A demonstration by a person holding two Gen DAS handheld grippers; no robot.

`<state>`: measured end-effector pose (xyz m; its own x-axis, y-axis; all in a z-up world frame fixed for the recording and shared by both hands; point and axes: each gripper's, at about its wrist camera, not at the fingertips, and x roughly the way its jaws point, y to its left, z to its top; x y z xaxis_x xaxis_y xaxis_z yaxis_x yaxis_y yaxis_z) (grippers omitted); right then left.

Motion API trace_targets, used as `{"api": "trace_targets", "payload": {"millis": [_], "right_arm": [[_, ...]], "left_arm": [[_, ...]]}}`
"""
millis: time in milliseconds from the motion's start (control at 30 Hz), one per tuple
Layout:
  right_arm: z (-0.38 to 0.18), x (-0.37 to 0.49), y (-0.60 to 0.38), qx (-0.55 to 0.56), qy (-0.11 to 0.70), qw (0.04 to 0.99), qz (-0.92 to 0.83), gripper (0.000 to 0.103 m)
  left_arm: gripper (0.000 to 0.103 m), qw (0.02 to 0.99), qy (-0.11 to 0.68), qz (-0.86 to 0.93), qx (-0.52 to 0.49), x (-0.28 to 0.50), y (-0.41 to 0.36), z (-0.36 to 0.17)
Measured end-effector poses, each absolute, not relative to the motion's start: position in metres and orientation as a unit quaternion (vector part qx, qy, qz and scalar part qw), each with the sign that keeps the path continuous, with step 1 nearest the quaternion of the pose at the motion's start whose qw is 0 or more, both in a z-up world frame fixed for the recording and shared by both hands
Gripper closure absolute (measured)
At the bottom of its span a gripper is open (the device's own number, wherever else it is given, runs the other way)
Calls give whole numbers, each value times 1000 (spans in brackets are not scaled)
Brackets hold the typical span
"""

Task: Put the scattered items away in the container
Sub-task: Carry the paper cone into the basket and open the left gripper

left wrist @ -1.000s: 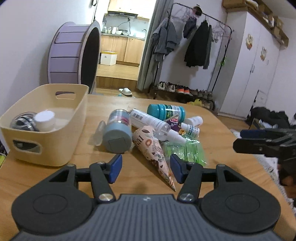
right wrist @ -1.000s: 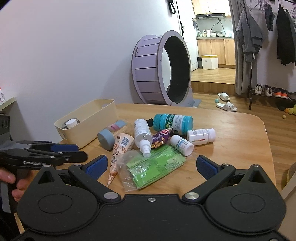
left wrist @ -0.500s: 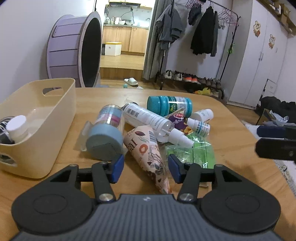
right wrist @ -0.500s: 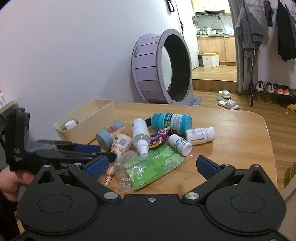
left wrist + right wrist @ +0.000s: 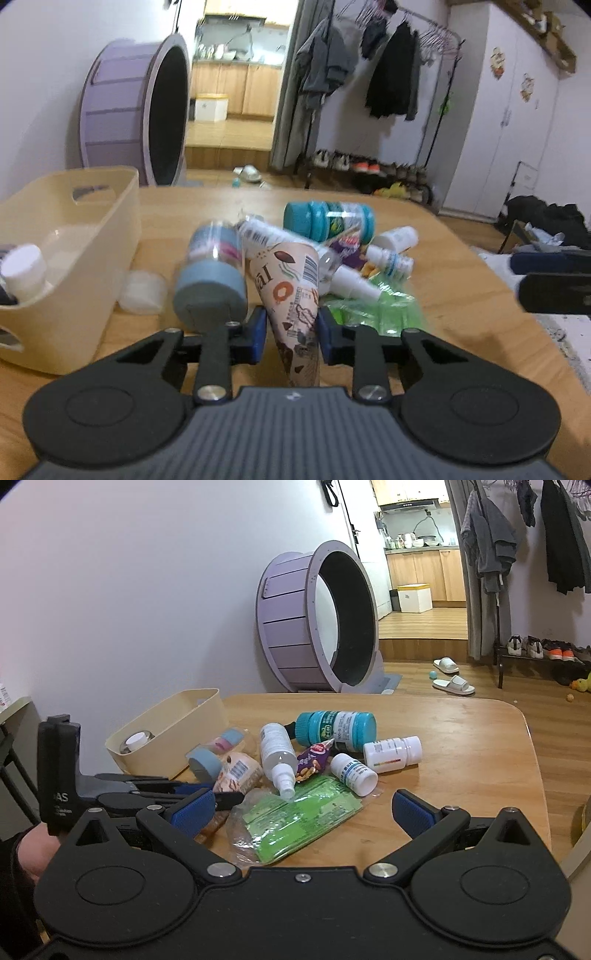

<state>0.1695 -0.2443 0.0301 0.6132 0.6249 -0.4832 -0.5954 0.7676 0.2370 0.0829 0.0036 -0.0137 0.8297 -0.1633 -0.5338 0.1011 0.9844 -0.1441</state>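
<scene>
Left wrist view: my left gripper has just been closing — its jaws now pinch the cone lying on the table, beside the bin. My right gripper stands wide apart — empty.

The cone's tip hides behind the tongs' body; the far bottles blur.

Smooth matt plastic bin, printed paper cone, glossy clear-plastic bag, varnished wood table.
</scene>
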Motion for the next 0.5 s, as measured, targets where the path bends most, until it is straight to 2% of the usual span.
{"api": "trace_targets", "payload": {"millis": [267, 500], "right_arm": [[38, 158, -239, 29, 262, 886, 382, 0], [43, 148, -218, 19, 249, 865, 435, 0]], "left_arm": [[75, 968, 229, -76, -68, 49, 26, 21], [75, 977, 194, -34, -78, 47, 76, 51]]}}
